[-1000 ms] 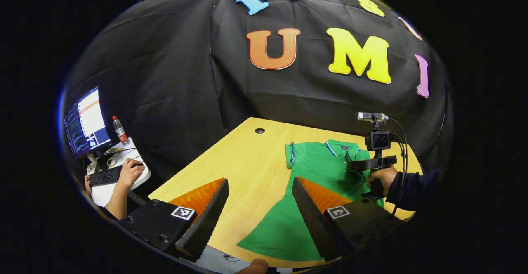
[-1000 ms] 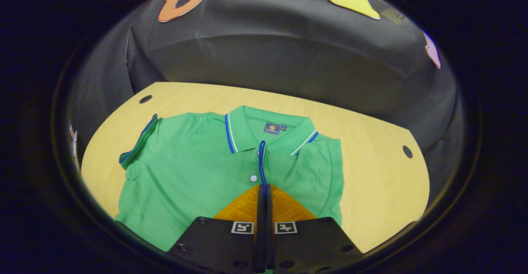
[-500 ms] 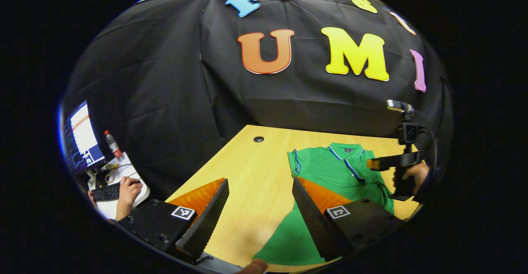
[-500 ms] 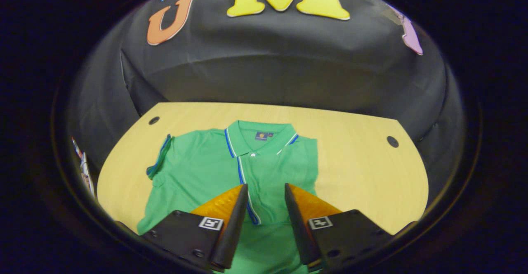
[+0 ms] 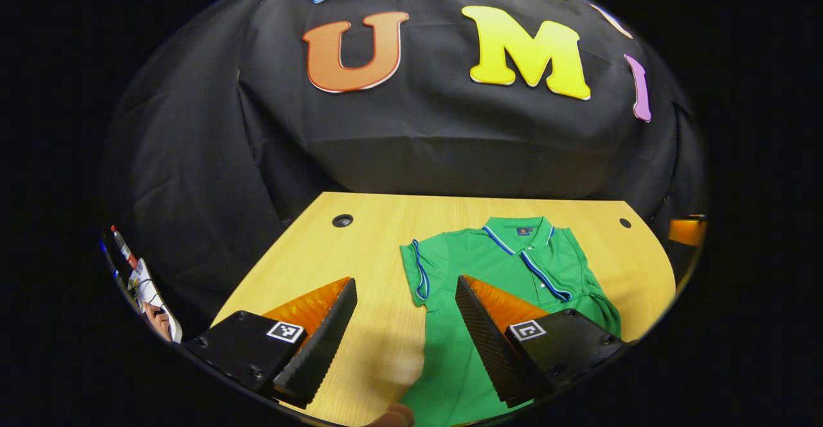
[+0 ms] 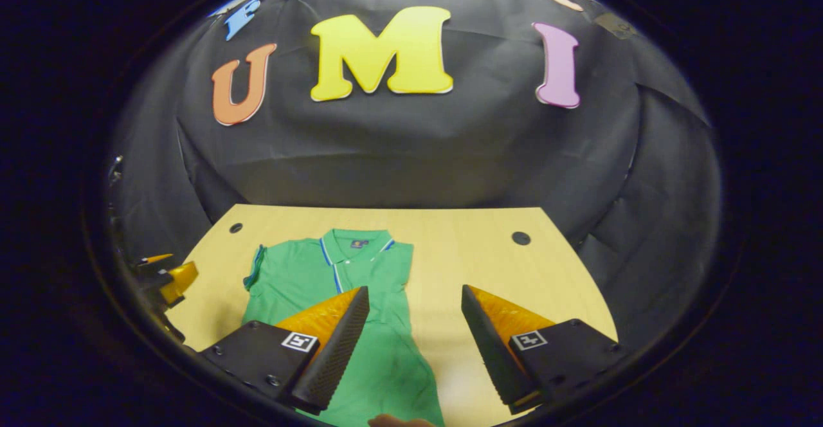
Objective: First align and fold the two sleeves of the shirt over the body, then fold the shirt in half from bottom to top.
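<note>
Each tool (image 5: 404, 324) has black screwed mounts; square markers.

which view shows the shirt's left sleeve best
The left gripper view: the sleeve lies flat and clear beside the open claw. The right gripper view shows that sleeve smaller, nearly edge-on, at the shirt's far side.

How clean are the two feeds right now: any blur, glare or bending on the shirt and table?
Left gripper view: sharp, fisheye curves the table edges; the shirt is evenly lit, with a soft pale sheen on the wood near the left gripper. Right gripper view: also sharp, table rim bowed, shirt small but crisp, a faint bright patch on the wood between the right gripper fingers.
</note>
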